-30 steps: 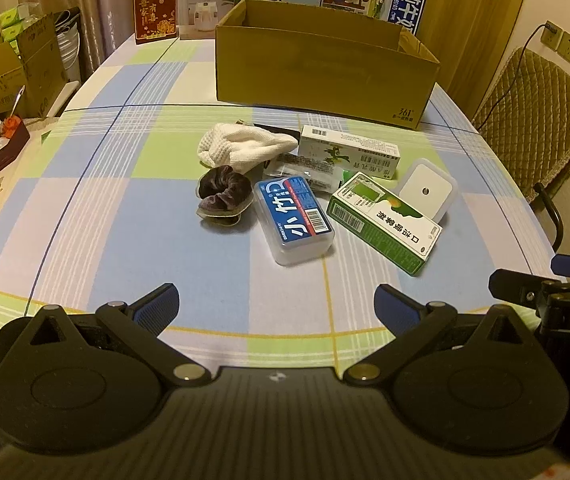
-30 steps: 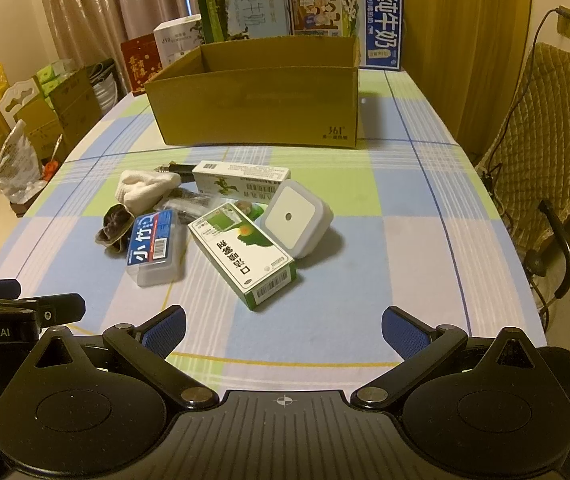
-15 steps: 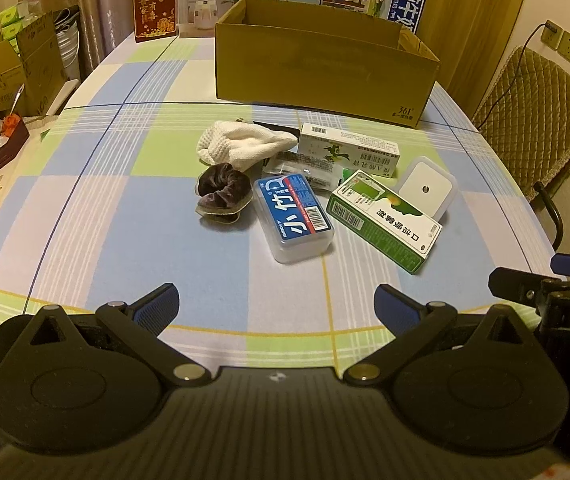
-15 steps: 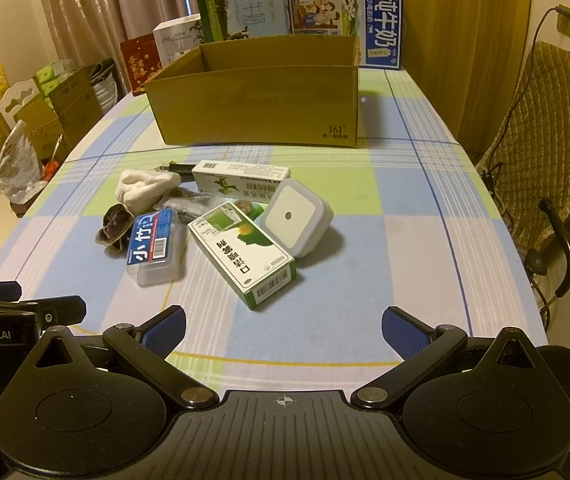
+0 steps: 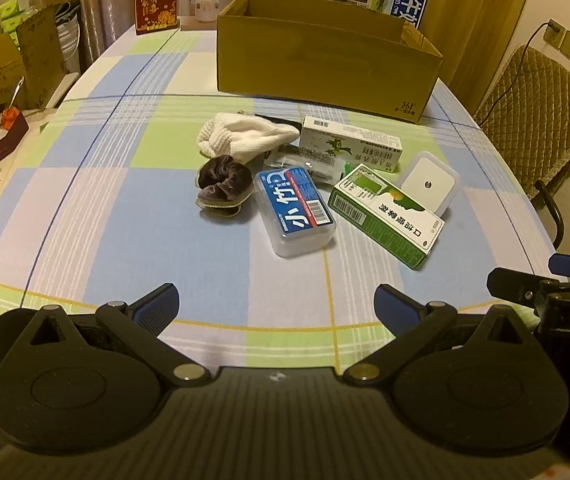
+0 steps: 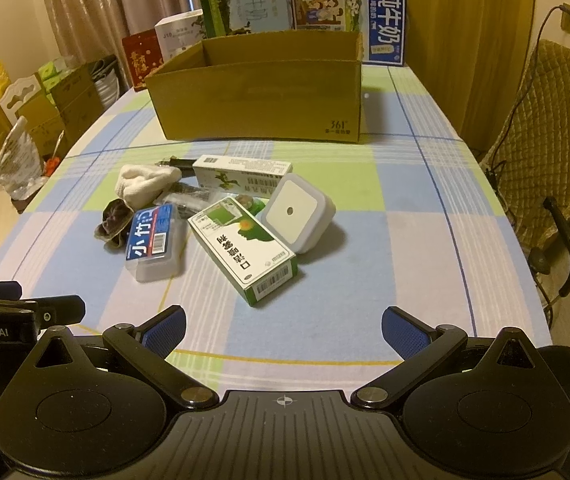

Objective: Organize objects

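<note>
Left gripper (image 5: 277, 304) and right gripper (image 6: 283, 326) are held spread, grasping nothing, over the checked tablecloth (image 5: 125, 216). Cardboard box (image 6: 261, 100) is noted at 12 o'clock, behind the clutter.

Tablecloth (image 5: 125, 216) blue/green/white checks; box (image 5: 325, 64) brown (scrunchie (image 5: 223, 184) dk brown).

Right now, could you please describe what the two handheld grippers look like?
Both the left gripper and the right gripper are matte black, with ribbed bodies, round side discs, silver pivot pins and blue ribbed pads on their fingers. White lettering marks the side of each; no cables or sleeves are visible.
</note>
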The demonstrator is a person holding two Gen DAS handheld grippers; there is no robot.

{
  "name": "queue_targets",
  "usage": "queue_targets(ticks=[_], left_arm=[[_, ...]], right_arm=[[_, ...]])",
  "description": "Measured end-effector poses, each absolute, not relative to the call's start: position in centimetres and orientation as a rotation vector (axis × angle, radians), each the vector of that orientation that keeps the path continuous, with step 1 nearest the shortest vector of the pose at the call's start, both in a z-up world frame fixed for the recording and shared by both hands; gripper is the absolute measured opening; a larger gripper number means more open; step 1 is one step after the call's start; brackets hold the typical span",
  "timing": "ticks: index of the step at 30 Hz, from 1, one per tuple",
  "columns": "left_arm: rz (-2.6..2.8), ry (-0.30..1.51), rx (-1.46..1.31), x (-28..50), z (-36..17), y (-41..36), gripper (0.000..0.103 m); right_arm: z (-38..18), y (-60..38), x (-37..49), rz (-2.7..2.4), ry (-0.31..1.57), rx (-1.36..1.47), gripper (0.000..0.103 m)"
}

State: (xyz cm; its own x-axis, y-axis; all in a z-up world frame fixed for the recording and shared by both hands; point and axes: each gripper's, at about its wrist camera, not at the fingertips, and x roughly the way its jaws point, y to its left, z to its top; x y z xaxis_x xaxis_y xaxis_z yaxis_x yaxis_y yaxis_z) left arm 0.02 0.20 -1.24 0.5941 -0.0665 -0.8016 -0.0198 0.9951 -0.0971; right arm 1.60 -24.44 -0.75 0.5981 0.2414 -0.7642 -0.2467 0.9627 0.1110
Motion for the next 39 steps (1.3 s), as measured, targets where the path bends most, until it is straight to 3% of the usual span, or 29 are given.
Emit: queue_targets(ticks=[18, 21, 34, 39], left_arm=[[-0.006, 0.978, -0.1, 3.4, -3.2, 0.6, 0.102], [-0.008, 0.973, -0.091, 4.2, -3.4, 0.7, 0.102], [-0.042, 0.99, -0.1, 8.0, -5.3, 1.2, 0.102], [-0.051, 0.993, -0.092, 9.0, -5.7, 1.2, 0.101]], right_arm=[[-2.8, -23.4, 4.4, 0.447, 0.861, -0.085, 0.1], [-3.2, -23.0, 5.5, 0.484, 0.862, -0.108, 0.088], [-6.1, -20.3, 10.6, 0.591, 0.881, -0.259, 0.075], [-7.4, -19.3, 12.2, 0.602, 0.899, -0.29, 0.061]])
